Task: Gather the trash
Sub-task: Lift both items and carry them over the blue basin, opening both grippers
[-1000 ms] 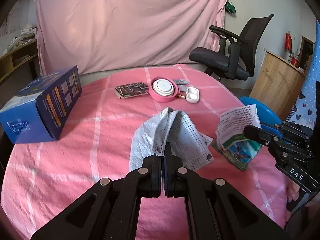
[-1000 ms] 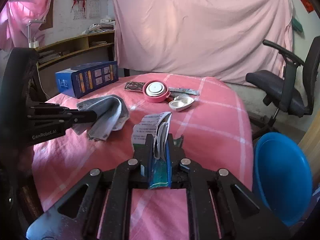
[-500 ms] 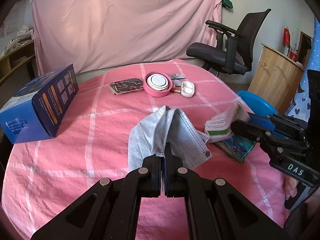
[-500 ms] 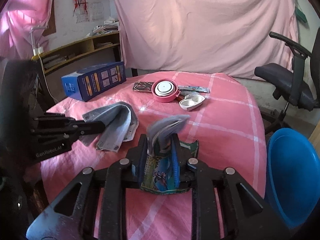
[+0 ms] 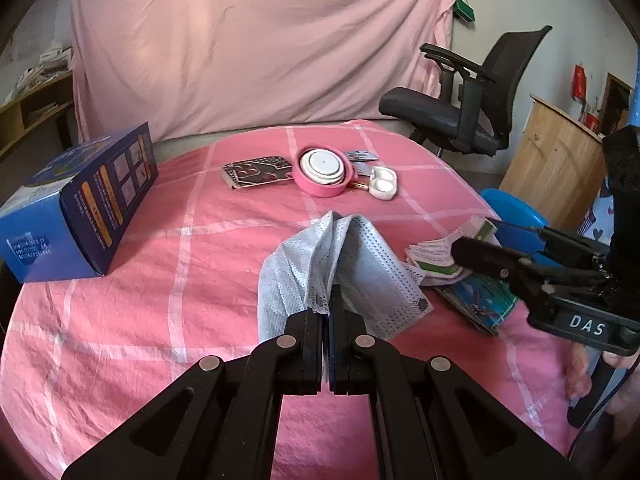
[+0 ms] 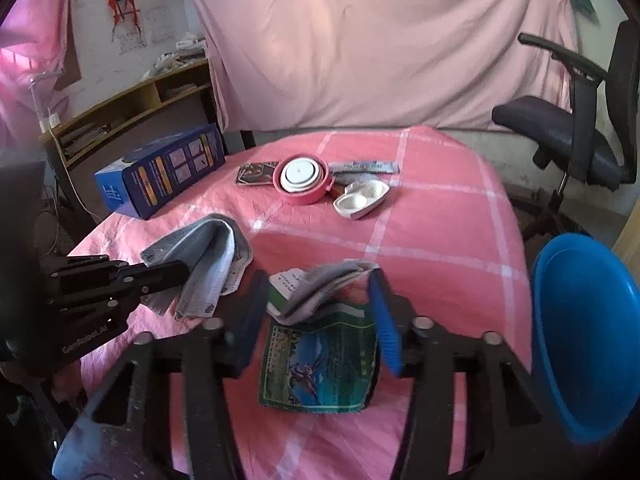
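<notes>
My left tongs [image 5: 329,312] pinch the grey face mask [image 5: 340,264], draped on the pink bench [image 5: 160,300]. My right tongs [image 6: 316,312] stand wide around the folded leaflet [image 6: 320,286] atop a green wrapper [image 6: 320,364]; blue bin [image 6: 584,336] beside the bench.

My left gripper [image 5: 329,308]: black, silver screws | my right gripper [image 6: 316,312]: black, blue pads, white "DAS" label

Perforated cloth mask [image 5: 344,264], glossy wrapper [image 6: 320,364], paper leaflet [image 6: 316,284].
</notes>
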